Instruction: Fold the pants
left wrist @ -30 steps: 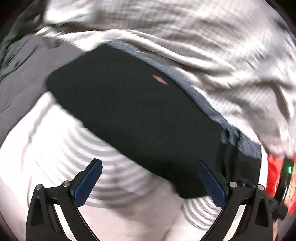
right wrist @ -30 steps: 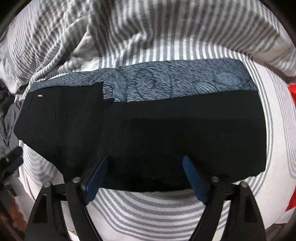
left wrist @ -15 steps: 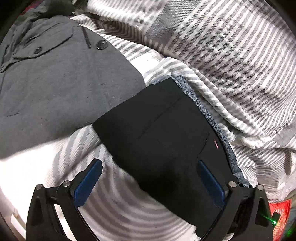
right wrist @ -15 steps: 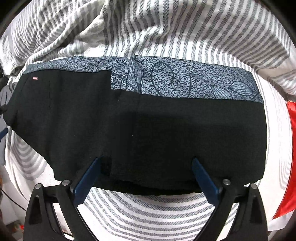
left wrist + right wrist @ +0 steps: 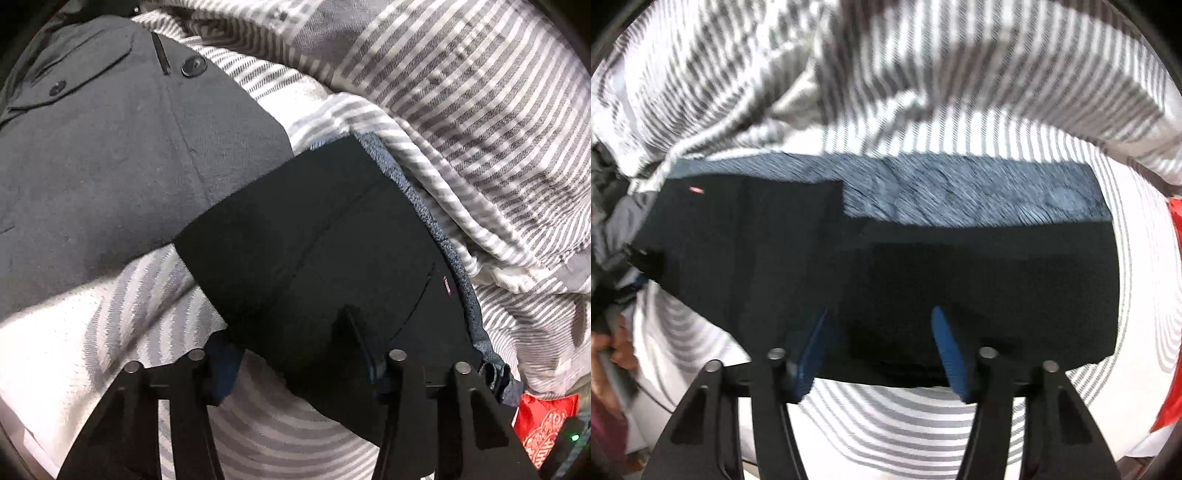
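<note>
1. Black pants (image 5: 325, 236) lie flat on a bed dressed in a grey-and-white striped sheet (image 5: 280, 435). In the right wrist view the pants (image 5: 923, 266) run left to right across the middle of the frame.
2. A blue-grey patterned fabric (image 5: 960, 192) shows as a band along the far edge of the pants; in the left wrist view it appears as a narrow strip (image 5: 432, 218) along their right edge. Whether it is a separate cloth or part of the pants cannot be told.
3. A small red label (image 5: 446, 286) sits on the pants near that strip; in the right wrist view the label (image 5: 696, 189) is at the far left corner.
4. Left tool (image 5: 291, 350): fingers apart, straddling the near edge of the pants. The left pad (image 5: 225, 365) is over the sheet just beside the cloth edge; the right finger (image 5: 360, 343) lies over the black cloth. No cloth is pinched between them.
5. Right tool (image 5: 879, 347): blue pads (image 5: 947, 350) apart, both at the near hem of the pants, nothing clamped. This view is motion-blurred.
6. A dark grey buttoned garment (image 5: 110, 147) lies left of the pants; its edge meets the pants' far left corner.
7. A rumpled striped blanket (image 5: 886, 74) is heaped beyond the pants.
8. A red packet (image 5: 543, 424) lies at the lower right edge of the left wrist view.
9. The person's hand (image 5: 618, 350) shows at the left edge of the right wrist view.
</note>
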